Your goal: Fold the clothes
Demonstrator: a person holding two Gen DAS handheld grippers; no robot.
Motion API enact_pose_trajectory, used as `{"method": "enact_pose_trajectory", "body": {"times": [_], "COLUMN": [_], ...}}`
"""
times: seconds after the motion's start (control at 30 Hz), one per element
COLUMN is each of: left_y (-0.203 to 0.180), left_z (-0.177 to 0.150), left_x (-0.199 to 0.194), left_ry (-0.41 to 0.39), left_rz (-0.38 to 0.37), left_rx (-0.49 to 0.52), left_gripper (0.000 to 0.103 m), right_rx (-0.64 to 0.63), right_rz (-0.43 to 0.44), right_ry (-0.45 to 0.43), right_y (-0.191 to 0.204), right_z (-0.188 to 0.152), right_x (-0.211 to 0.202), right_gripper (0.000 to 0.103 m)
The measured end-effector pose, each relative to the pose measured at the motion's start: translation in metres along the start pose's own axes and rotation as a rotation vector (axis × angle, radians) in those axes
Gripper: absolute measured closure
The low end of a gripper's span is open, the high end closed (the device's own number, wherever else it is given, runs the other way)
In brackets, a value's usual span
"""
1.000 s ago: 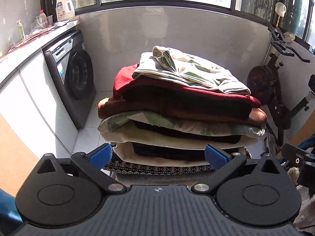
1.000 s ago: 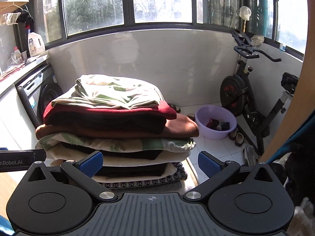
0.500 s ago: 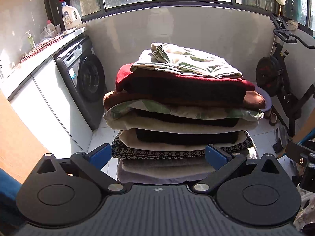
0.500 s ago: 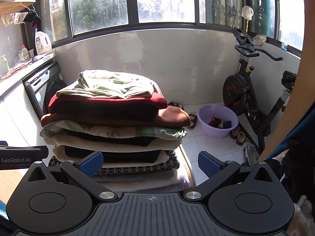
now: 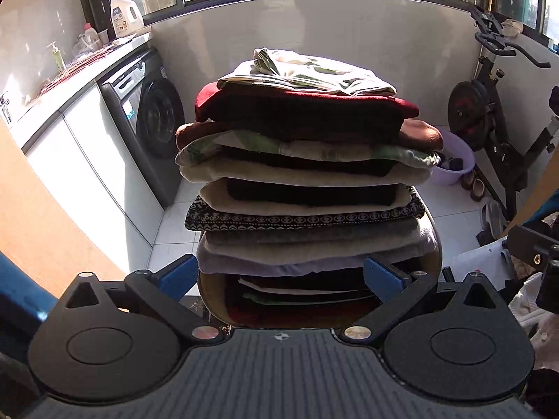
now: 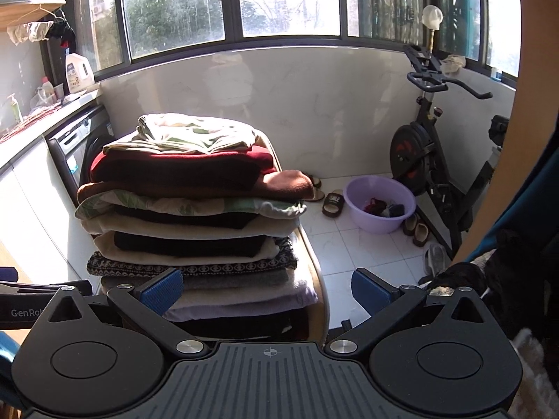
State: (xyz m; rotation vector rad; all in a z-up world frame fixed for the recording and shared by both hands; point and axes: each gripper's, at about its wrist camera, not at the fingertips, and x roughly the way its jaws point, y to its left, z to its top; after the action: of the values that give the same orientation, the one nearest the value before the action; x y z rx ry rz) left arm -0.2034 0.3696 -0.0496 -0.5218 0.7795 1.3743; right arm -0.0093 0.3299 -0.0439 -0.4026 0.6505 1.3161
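- Left wrist view: the left gripper (image 5: 281, 276) faces a tall stack of folded clothes (image 5: 304, 174) head-on; its blue fingertips (image 5: 178, 276) stand wide apart with nothing between them.
- The stack rises ahead of and above the fingers. Its lowest layers sit level with the fingertips and span the gap between them, but no pad touches cloth as far as the view shows.
- From the top down the stack shows a pale striped piece (image 5: 304, 76), a dark red garment (image 5: 304, 111), a brown one, a green-and-cream one, cream and black layers, a black-and-white patterned cloth (image 5: 304, 216) and grey and lilac pieces at the bottom.
- The stack rests on a rounded chair seat (image 5: 435, 244), whose rim shows at the right edge of the bottom layers.
- Right wrist view: the right gripper (image 6: 267, 288) also stands with its fingers spread wide and holds nothing. The stack (image 6: 188, 202) lies ahead and to the left; the left fingertip (image 6: 162, 291) overlaps the lowest layers in the picture, while the right one is over bare floor tiles.
- A washing machine (image 5: 146, 118) stands to the left of the stack, under a counter with a detergent jug (image 5: 124, 17).
- A purple basin (image 6: 379, 207) holding small dark items sits on the floor to the right, near slippers and an exercise bike (image 6: 429, 153).
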Motion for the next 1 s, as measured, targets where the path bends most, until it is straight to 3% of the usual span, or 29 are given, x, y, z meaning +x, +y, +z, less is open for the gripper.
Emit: {"method": "enact_pose_trajectory", "body": {"times": [0.63,1.0], "left_y": [-0.010,-0.008], "left_z": [-0.060,-0.064], "left_x": [-0.038,-0.044], "left_ry": [0.063,0.038], "left_rz": [0.003,-0.056], "left_rx": [-0.024,0.042], "left_gripper": [0.000,0.000], "right_rx": [-0.019,-0.033], "right_rz": [0.013,-0.048], "right_ry": [0.027,0.041], "right_y": [-0.016,-0.003], "right_z": [-0.055,-0.062], "right_x": [-0.050,-0.064], "right_gripper": [0.001,0.001]}}
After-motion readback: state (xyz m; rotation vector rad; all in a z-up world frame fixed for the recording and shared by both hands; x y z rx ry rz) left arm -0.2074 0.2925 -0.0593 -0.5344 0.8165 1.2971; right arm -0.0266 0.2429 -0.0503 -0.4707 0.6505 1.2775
